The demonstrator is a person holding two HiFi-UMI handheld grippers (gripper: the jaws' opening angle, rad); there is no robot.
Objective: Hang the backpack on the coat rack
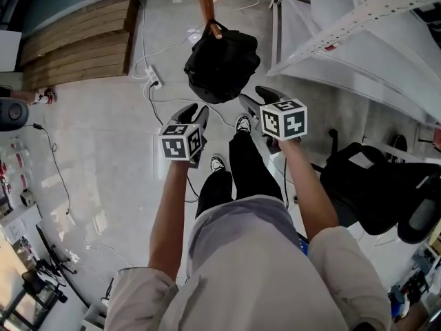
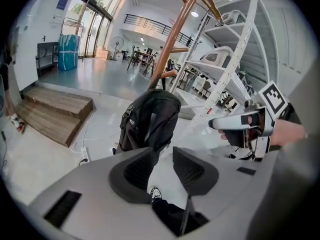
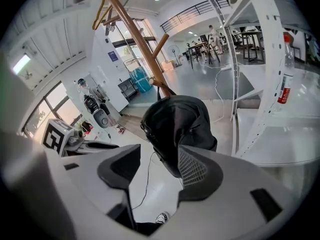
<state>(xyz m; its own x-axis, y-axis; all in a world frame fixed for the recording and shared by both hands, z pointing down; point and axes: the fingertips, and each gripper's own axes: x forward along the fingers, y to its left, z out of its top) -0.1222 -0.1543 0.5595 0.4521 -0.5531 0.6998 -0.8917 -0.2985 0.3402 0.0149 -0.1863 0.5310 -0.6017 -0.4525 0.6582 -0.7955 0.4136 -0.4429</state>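
Note:
A black backpack (image 1: pixel 222 61) hangs by its top loop from a peg of the wooden coat rack (image 1: pixel 204 2), clear of the floor. Both grippers are held in front of it and apart from it. My left gripper (image 1: pixel 193 114) is below and left of the bag, my right gripper (image 1: pixel 256 99) just below and right of it. In the left gripper view the backpack (image 2: pixel 150 119) hangs beyond the jaws of the left gripper (image 2: pixel 164 156), which stand apart with nothing between. In the right gripper view the backpack (image 3: pixel 175 124) is past the empty, open right gripper (image 3: pixel 160 156).
A white metal shelving rack (image 1: pixel 358 40) stands close on the right. Wooden steps (image 1: pixel 76 40) lie at the far left. A power strip with cables (image 1: pixel 153 76) lies on the floor near the rack's foot. A black office chair (image 1: pixel 386 192) is at my right.

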